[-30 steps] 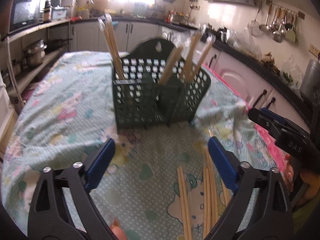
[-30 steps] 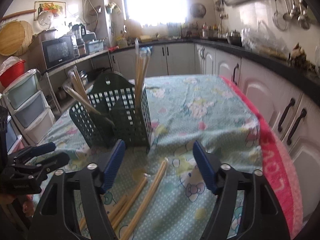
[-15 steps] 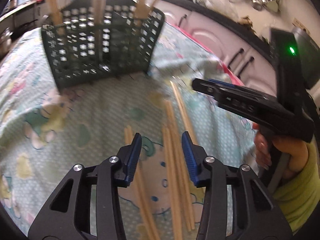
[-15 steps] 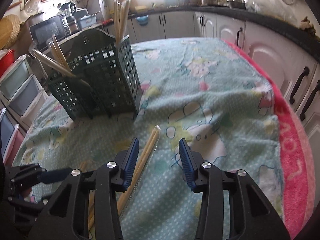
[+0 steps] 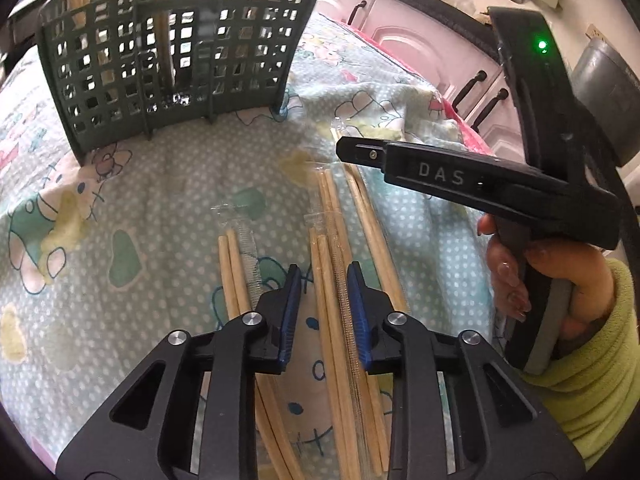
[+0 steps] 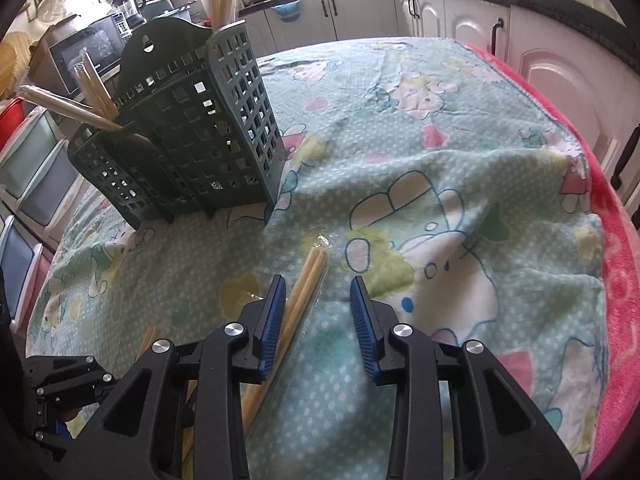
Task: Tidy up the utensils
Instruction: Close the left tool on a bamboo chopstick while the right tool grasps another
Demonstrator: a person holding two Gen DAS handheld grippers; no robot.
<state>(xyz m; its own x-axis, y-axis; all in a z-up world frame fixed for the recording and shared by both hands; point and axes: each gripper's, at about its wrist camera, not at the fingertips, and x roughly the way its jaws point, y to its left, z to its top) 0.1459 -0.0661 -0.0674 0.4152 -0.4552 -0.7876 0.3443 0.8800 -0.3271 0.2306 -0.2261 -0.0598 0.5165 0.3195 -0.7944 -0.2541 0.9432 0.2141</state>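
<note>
Several wrapped pairs of wooden chopsticks (image 5: 334, 280) lie on the patterned cloth. A dark green mesh utensil holder (image 5: 172, 56) stands beyond them with chopsticks upright in it; it also shows in the right wrist view (image 6: 192, 132). My left gripper (image 5: 323, 292) is low over the cloth, its jaws narrowly open around one wrapped pair. My right gripper (image 6: 318, 308) is open, its jaws on either side of another wrapped pair (image 6: 304, 292), which lies close to the left jaw. The right gripper's body (image 5: 480, 184) shows in the left wrist view.
The table carries a rumpled teal cartoon cloth (image 6: 420, 184) with a pink edge (image 6: 616, 280). Kitchen cabinets (image 6: 540, 52) run along the right. Storage drawers (image 6: 28, 184) stand at the left.
Both grippers have dropped lower toward the chopsticks. The left jaws have narrowed around one wrapped pair. The right gripper has moved closer over its pair, jaws still apart.
</note>
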